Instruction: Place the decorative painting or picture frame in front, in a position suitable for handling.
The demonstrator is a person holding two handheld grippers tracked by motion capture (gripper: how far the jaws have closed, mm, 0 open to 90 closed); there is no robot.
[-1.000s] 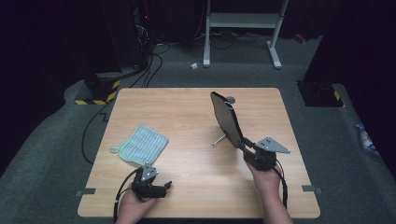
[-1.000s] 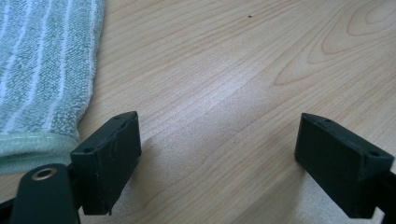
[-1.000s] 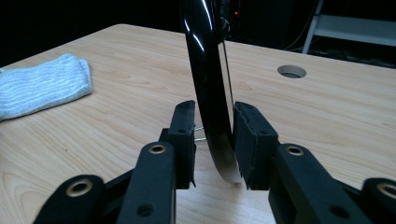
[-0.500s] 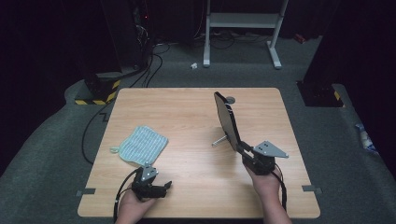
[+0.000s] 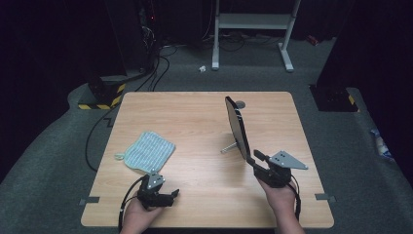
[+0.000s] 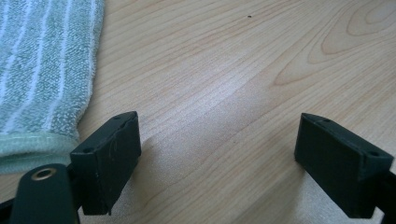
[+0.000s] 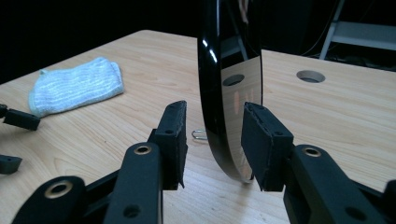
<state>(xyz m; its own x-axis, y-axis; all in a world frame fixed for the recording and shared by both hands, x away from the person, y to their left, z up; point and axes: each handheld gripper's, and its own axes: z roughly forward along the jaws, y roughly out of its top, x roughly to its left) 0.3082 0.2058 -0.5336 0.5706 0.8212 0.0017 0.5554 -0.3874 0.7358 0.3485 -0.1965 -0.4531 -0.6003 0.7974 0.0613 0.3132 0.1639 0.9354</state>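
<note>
Your right gripper [image 7: 212, 140] sits at the near right part of the bench [image 5: 195, 117], and its fingers [image 7: 173, 135] have just been opening. The mirror [image 7: 229, 70] stands between them, upright on its edge with a thin wire stand [image 5: 228, 147] behind it. In the right gripper view you can see a gap between the left finger and the dark rim of the mirror, so this finger is released from it. The right finger stands just beside the glass face, and I cannot tell if it touches. In the high view the mirror [image 5: 237, 127] stands on the right half of the bench, just ahead of your right gripper [image 5: 258, 158]. Your left gripper [image 5: 170, 195] rests low at the near left of the bench, and its fingers [image 6: 109, 158] are spread wide with only bare wood between them. A striped cloth [image 6: 42, 70] lies just beside the left finger; its hem is very near, but the fingers do not grasp it.
</note>
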